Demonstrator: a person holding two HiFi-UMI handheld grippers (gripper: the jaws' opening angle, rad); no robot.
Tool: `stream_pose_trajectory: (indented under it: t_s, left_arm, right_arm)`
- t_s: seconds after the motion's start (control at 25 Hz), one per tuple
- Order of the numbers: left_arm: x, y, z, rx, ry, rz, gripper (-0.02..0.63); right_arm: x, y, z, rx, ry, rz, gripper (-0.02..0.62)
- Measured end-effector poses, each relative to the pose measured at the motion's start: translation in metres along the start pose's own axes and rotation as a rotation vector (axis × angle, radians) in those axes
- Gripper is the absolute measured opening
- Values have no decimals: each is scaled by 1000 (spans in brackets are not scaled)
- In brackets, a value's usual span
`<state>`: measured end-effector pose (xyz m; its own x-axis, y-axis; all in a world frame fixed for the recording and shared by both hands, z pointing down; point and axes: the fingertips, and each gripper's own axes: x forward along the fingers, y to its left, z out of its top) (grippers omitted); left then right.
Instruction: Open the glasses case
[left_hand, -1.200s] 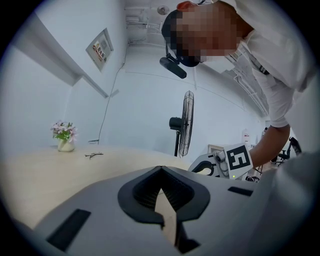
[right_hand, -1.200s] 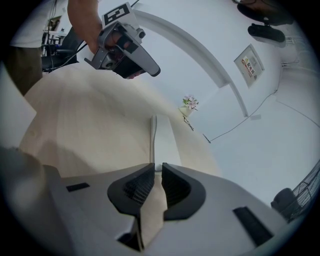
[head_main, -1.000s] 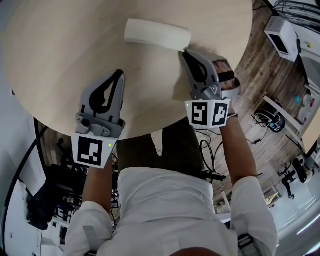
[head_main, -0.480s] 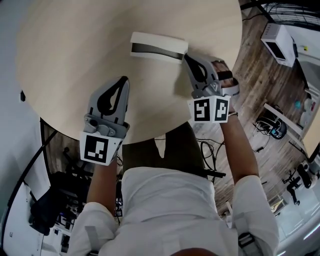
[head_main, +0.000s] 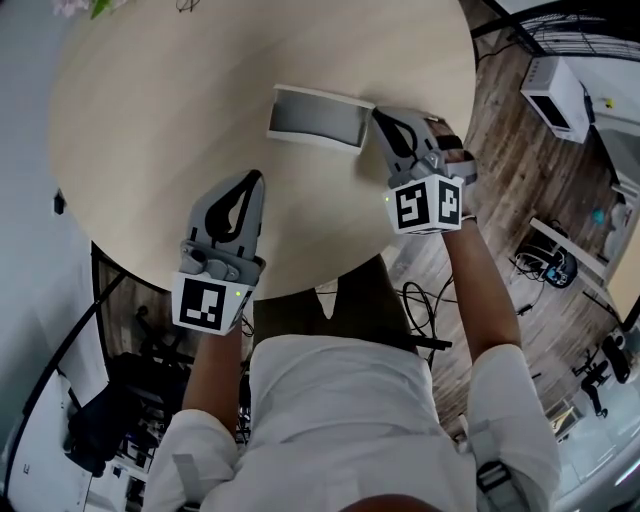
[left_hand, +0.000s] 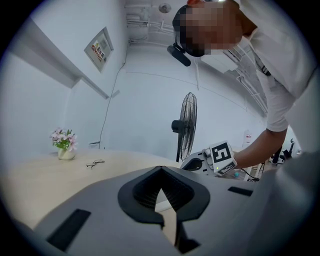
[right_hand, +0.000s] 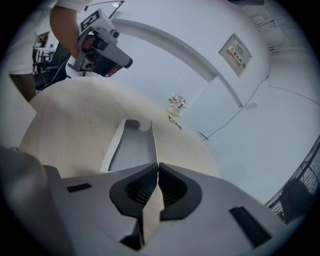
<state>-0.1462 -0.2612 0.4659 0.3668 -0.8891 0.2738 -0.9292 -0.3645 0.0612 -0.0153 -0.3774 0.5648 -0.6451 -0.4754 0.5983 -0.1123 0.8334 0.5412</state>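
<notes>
The glasses case (head_main: 318, 118) looks already open, its grey inside showing, and lies near the right edge of the round pale surface (head_main: 150, 120); the right gripper (head_main: 378, 112) has its jaws pressed together on the thin flap at the case's right end, so little seems left beyond letting go; the left gripper (head_main: 257, 176) hangs by the near edge, jaws together on nothing; spectacles (left_hand: 94, 163) and potted flowers (left_hand: 64, 144) sit toward the far edge; a standing fan (left_hand: 186, 125) and a wood-plank floor (head_main: 500, 180) lie beyond.
</notes>
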Motion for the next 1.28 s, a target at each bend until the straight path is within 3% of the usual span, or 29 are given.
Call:
stream_pose_trajectory:
  t_s: [0.44, 0.96, 1.08, 1.16, 1.28]
  left_arm:
    - [20, 9, 7, -33, -29, 15, 12]
    - [21, -2, 18, 6, 3, -14, 12]
    - [22, 0, 37, -30, -52, 12, 12]
    - [22, 1, 49, -55, -82, 26, 12]
    - [16, -4, 61, -65, -72, 29, 12]
  right_arm:
    - [18, -18, -15, 213, -48, 57, 28]
    - [14, -24, -15, 243, -59, 72, 31]
    - [2, -35, -9, 273, -78, 53, 31]
    - [-11, -47, 1, 330, -116, 37, 31]
    - [-44, -69, 24, 494, -220, 20, 29]
